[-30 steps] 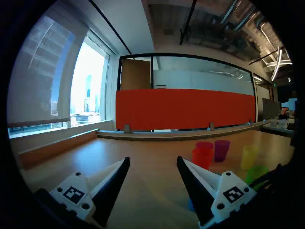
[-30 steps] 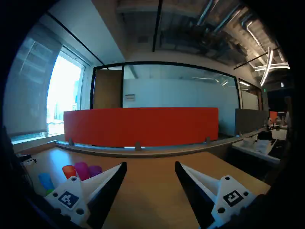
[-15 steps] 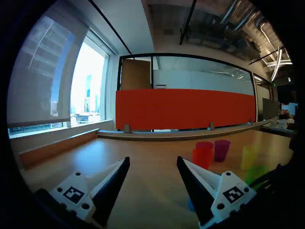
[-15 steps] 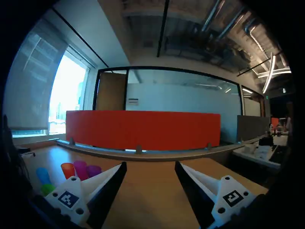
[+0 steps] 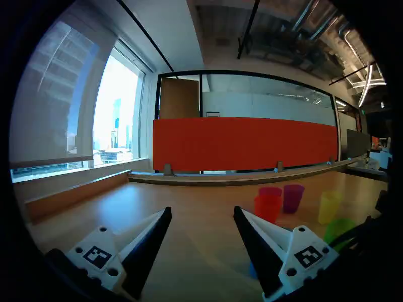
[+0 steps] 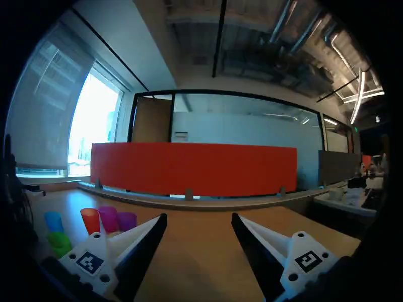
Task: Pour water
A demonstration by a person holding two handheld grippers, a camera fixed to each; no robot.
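Left gripper (image 5: 201, 208) is hanging with its two fingers spread wide, gripping nothing, and we are looking straight through the gap at bare tabletop. The cups are standing ahead and off to the right of that gap. The orange-red cup (image 5: 266, 208) is sitting just beyond the tip of the right-hand finger, with the pink cup (image 5: 270, 192) tucked right behind it and the purple cup (image 5: 293, 197) just beside the pair. Further right, the yellow cup (image 5: 330, 206) is standing on its own. The green cup (image 5: 338, 230) is sitting lower and nearer the edge of the view. The blue cup (image 5: 252, 271) is only peeking out from behind that same finger.

All of them are showing as small coloured plastic tumblers, upright with mouths up; we cannot tell whether any is holding water. We are counting six here, one of each colour.

Over in the right gripper view, the right gripper (image 6: 198, 215) is also holding its fingers wide apart around nothing. There we are counting five cups to the left of its left-hand finger: blue, green, orange-red, pink and purple.

Everything is resting on the wooden table (image 5: 201, 194), with one orange partition (image 5: 242, 143) running along its far edge and one bright window (image 5: 113, 126) glowing at the left.
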